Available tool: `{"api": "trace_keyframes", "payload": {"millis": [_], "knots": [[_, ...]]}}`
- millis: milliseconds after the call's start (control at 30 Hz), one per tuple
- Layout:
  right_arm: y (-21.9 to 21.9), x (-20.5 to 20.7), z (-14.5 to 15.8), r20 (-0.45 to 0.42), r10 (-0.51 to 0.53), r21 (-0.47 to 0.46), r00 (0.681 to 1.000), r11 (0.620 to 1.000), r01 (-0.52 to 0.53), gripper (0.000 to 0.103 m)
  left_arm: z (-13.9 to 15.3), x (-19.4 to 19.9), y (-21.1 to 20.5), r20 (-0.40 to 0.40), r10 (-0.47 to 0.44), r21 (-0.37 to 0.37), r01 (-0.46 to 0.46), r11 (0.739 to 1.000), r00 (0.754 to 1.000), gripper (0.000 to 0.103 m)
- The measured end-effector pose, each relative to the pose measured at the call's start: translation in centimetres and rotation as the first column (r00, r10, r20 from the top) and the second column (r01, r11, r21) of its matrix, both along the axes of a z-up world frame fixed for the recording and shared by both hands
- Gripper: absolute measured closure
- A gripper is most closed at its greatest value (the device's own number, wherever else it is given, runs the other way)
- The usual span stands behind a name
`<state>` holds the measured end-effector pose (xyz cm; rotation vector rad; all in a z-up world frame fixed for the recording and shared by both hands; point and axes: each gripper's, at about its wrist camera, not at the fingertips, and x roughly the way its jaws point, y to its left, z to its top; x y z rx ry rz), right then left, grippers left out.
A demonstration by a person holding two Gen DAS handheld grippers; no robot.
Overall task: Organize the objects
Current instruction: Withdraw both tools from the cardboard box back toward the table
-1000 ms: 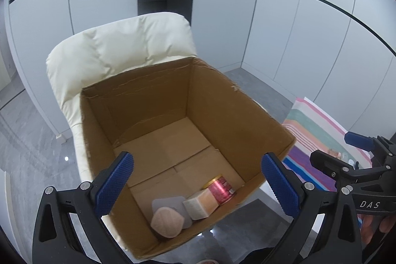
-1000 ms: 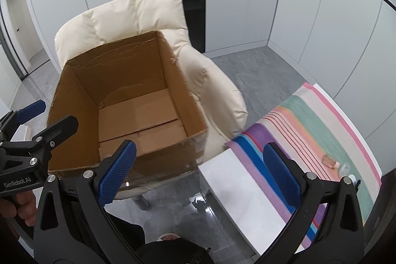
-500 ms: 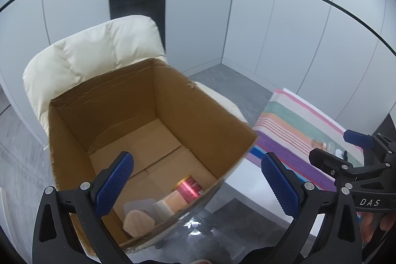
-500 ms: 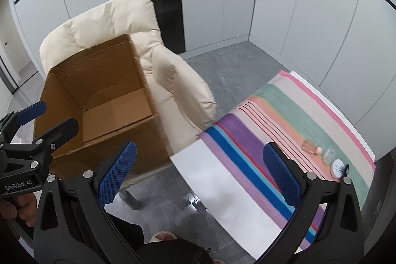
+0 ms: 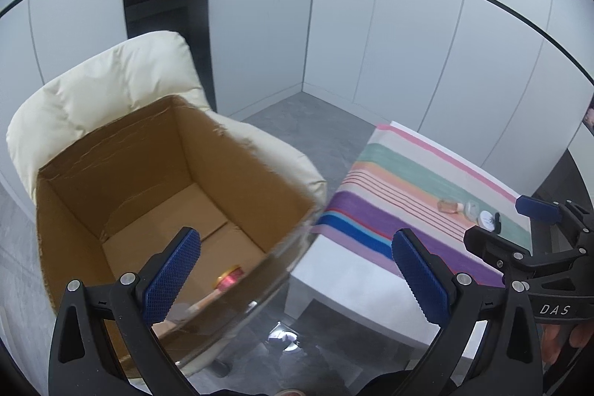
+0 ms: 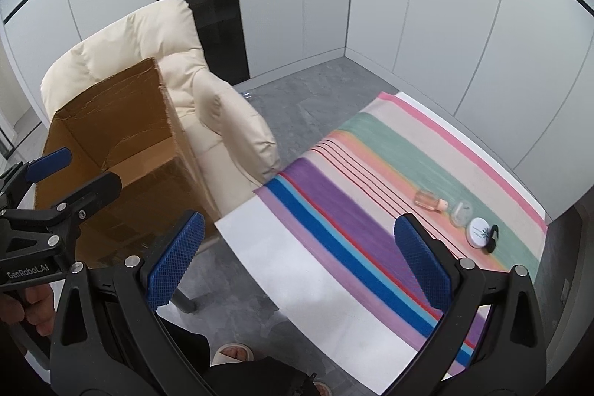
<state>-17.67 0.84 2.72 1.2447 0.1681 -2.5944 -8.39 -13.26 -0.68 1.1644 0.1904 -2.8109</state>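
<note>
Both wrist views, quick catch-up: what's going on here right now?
A person is sorting small items into the cardboard box on the cream armchair. Both grippers, left and right, are open and empty. A red can already lies in the box. A small bottle, a clear jar and a round white tin sit on the striped cloth.

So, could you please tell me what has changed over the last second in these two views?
Both tools have swung to the right, away from the brown cardboard box on the cream padded chair and toward the striped cloth, where the small pink bottle and round white tin now show fully. Nothing was grasped or released. The left tool and right tool stayed open and empty; the box's contents did not move.
</note>
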Motion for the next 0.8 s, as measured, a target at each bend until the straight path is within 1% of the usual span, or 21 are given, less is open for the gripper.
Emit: {"api": "trace_keyframes", "payload": {"millis": [433, 800], "knots": [[5.5, 0.7, -0.2, 0.002, -0.099, 0.01, 0.995, 0.995, 0.099, 0.0, -0.3, -1.6, 4.9, 0.006, -0.092, -0.002, 0.092, 0.996, 0.996, 0.0], [10.6, 2.2, -0.2, 0.002, -0.187, 0.003, 0.982, 0.982, 0.187, 0.0, -0.3, -2.6, 8.6, 0.01, -0.161, 0.004, 0.161, 0.987, 0.987, 0.0]]}}
